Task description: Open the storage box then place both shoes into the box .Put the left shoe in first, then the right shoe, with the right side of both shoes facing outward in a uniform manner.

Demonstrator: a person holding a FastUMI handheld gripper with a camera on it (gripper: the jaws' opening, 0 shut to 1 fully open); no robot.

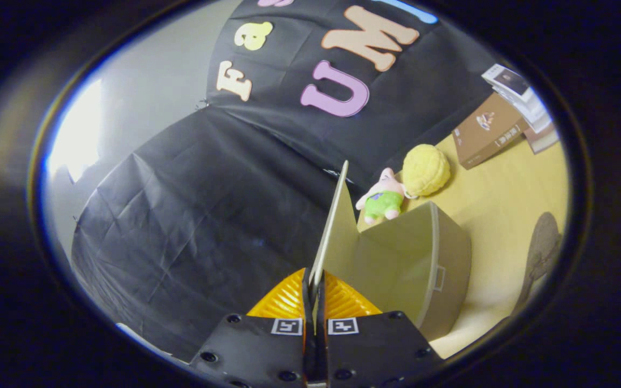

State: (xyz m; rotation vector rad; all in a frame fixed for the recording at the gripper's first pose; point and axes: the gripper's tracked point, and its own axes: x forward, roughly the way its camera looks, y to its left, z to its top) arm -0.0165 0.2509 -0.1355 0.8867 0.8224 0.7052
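Note:
My gripper [315, 288] is shut on the thin edge of the storage box's lid [332, 221], which stands raised and runs straight ahead of the fingers, seen edge-on. The grey-beige storage box [423, 258] sits just right of the fingers on the yellow table [504, 194], its latch on the near side. The view is tilted. A dark brownish shape [541, 248], possibly a shoe, lies on the table beyond the box to the right, too dim to be sure.
A pink and green plush toy [383, 196] and a yellow knitted ball [425, 170] lie on the table behind the box. Brown boxes and stacked books [496, 129] stand further back against the black cloth wall [208, 205].

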